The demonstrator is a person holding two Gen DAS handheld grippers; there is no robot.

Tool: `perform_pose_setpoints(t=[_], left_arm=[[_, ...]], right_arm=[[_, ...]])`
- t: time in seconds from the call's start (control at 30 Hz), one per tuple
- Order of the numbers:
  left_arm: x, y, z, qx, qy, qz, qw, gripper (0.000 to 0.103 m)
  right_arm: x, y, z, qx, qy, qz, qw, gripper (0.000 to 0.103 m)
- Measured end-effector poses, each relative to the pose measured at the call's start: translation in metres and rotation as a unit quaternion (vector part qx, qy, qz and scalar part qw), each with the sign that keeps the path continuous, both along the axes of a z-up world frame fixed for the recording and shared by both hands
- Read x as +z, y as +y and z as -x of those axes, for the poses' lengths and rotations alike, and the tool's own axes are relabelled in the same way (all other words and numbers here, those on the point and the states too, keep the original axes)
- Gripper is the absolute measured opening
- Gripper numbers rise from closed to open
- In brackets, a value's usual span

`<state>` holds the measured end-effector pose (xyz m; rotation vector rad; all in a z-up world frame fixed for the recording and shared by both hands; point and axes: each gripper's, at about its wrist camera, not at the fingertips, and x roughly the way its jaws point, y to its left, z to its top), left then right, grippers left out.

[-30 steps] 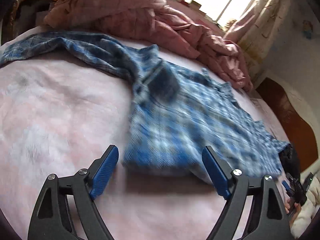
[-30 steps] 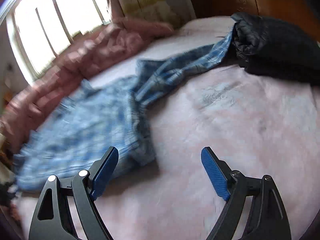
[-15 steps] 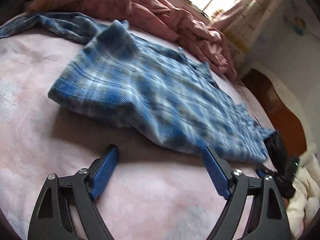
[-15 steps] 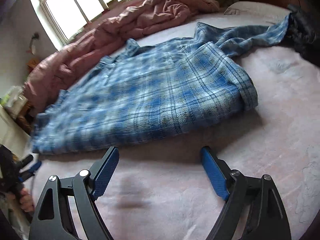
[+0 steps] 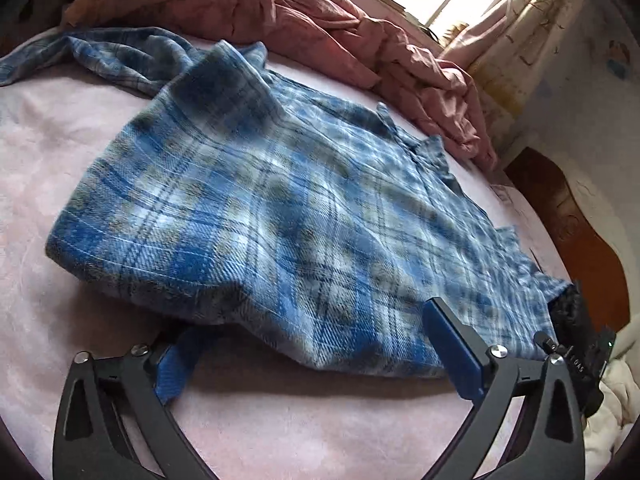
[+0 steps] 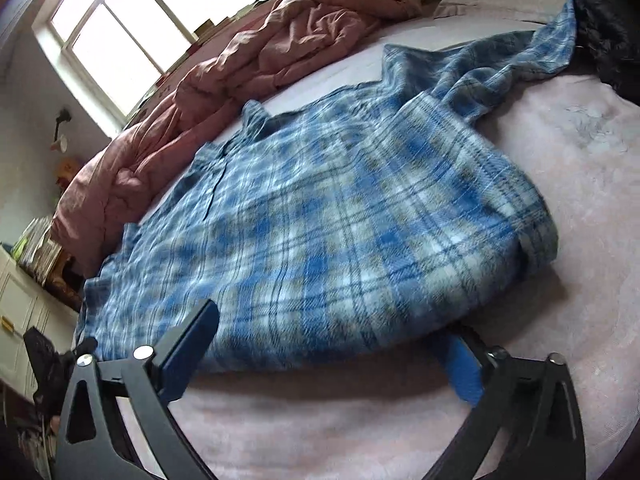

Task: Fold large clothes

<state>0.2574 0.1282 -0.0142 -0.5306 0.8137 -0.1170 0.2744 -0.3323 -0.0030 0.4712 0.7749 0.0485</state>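
Observation:
A blue plaid shirt (image 5: 288,208) lies spread on the pink bed cover, one sleeve trailing to the far left. It also fills the right wrist view (image 6: 340,232), its sleeve running to the far right. My left gripper (image 5: 316,344) is open at the shirt's near hem; its left finger lies under the hem edge and its right finger rests against the cloth. My right gripper (image 6: 332,344) is open at the near hem too, with its right finger under the edge. Each gripper shows at the edge of the other's view.
A rumpled pink duvet (image 5: 320,28) is heaped along the far side under the window; it also shows in the right wrist view (image 6: 248,64). A wooden headboard (image 5: 576,232) stands at right. A dark garment (image 6: 604,28) lies at the sleeve's end. White cabinets (image 6: 20,312) stand at left.
Both grippers have moved forward and down to the shirt's near hem, from well clear of it to straddling its edge. Both stay open.

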Motion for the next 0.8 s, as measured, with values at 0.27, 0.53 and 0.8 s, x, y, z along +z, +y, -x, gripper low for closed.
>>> perform_pose_setpoints(t=[0.27,0.53,0.8], left_arm=[[0.003,0.025,0.021,0.063,-0.050,0.039,0.9960,0.004],[0.027,-0.005,0.116,0.056,-0.108,-0.133,0.9836,0.004],[0.011,-0.020,0.166,0.035,-0.093,-0.225,0.9693,0.004]], right_arm=[[-0.001,-0.019,-0.004,-0.034,0.008,-0.003,0.999,0.005],[0.027,-0.002,0.056,0.000,0.006,0.103,0.995,0.005],[0.034,0.020,0.126,0.027,-0.048,0.168,0.984,0.005]])
